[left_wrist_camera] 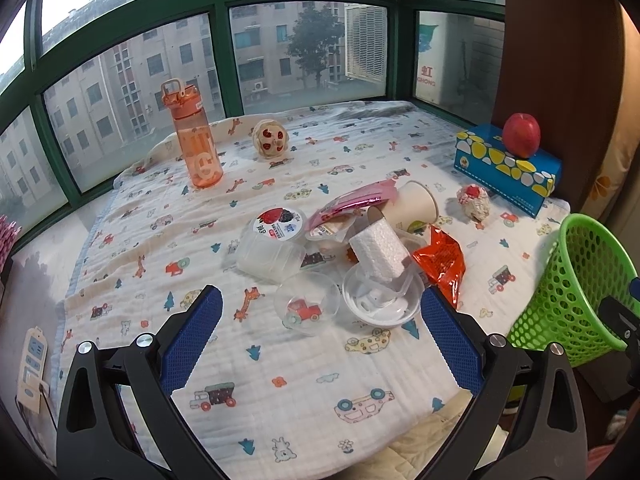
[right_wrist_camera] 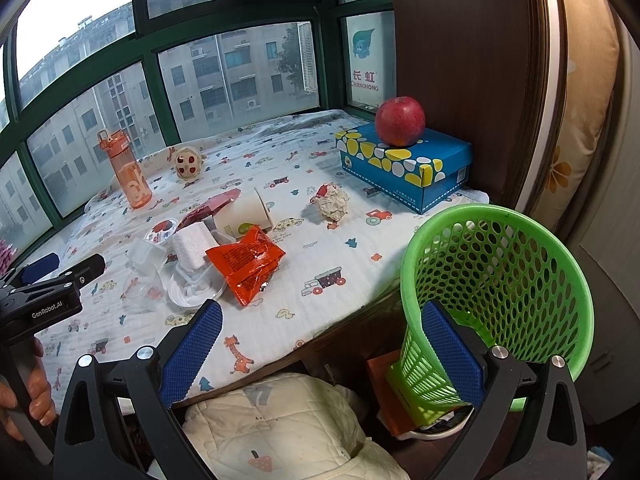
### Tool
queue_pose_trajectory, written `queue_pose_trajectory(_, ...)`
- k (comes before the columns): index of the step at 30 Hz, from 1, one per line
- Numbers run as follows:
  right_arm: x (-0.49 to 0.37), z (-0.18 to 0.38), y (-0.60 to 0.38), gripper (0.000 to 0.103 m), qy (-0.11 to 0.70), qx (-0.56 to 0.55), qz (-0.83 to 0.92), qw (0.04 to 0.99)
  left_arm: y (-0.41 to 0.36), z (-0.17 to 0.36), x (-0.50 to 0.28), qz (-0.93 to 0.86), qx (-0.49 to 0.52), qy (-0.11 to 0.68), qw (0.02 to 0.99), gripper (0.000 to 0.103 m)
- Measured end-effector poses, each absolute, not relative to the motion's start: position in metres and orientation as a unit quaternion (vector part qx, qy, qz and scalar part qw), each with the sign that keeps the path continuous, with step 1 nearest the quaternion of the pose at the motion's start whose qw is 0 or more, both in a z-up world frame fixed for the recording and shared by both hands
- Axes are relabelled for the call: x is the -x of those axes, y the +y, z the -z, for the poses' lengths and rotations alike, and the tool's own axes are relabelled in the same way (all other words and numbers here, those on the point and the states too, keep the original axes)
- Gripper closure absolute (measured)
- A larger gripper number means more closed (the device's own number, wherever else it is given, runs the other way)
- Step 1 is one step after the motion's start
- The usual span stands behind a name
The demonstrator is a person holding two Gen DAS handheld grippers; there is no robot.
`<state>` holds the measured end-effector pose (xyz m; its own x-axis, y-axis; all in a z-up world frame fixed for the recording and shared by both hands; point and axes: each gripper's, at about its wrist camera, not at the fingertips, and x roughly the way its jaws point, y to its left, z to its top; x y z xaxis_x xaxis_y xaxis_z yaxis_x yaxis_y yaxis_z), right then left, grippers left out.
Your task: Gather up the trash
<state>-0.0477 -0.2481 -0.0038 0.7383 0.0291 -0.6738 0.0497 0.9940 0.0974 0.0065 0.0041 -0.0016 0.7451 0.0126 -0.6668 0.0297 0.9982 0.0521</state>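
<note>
Both grippers sit nearest the lenses with jaws spread wide and nothing held: the left gripper [left_wrist_camera: 322, 334] hovers low over the printed sheet [left_wrist_camera: 280, 392], the right gripper [right_wrist_camera: 322, 354] hangs at the sheet's near edge. Landmark: the green basket [right_wrist_camera: 496, 280], standing off the sheet's near right corner; the right gripper's right finger lies across its near wall in view, contact uncertain. Inside the basket no trash is visible, so collection appears not yet begun.

Left of the basket, on the sheet, lies the trash pile: clear dome lid [left_wrist_camera: 308, 308], white plastic lid [left_wrist_camera: 382, 300], foam block [left_wrist_camera: 380, 250], orange wrapper [right_wrist_camera: 246, 264], clear tubs [left_wrist_camera: 270, 258], paper cup [left_wrist_camera: 416, 202], pink wrapper [left_wrist_camera: 356, 200]. Beyond the basket, a crumpled paper ball [right_wrist_camera: 332, 202] lies apart. Farther still: blue box [right_wrist_camera: 404, 162] carrying an apple [right_wrist_camera: 400, 120], orange bottle [left_wrist_camera: 194, 140].

Judgement: all trash remains to be collected.
</note>
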Motion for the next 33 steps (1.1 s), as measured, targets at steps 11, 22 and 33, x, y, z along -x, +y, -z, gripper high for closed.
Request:
queue_pose_trajectory(11, 0.035, 0.008, -0.246, 0.006, 0.365, -0.048, -0.001, 0.930, 0.013, 0.007, -0.023, 0.001, -0.020, 0.366, 0.931, 0.005)
queue_pose_trajectory(22, 0.017, 0.012, -0.237, 0.006, 0.372, -0.040, -0.021, 0.927, 0.019, 0.009, -0.035, -0.003, -0.014, 0.372, 0.928, 0.005)
queue_pose_trajectory(33, 0.003, 0.016, -0.233, 0.007, 0.376, -0.031, -0.040, 0.925, 0.022, 0.009, -0.045, -0.006, -0.016, 0.373, 0.928, 0.005)
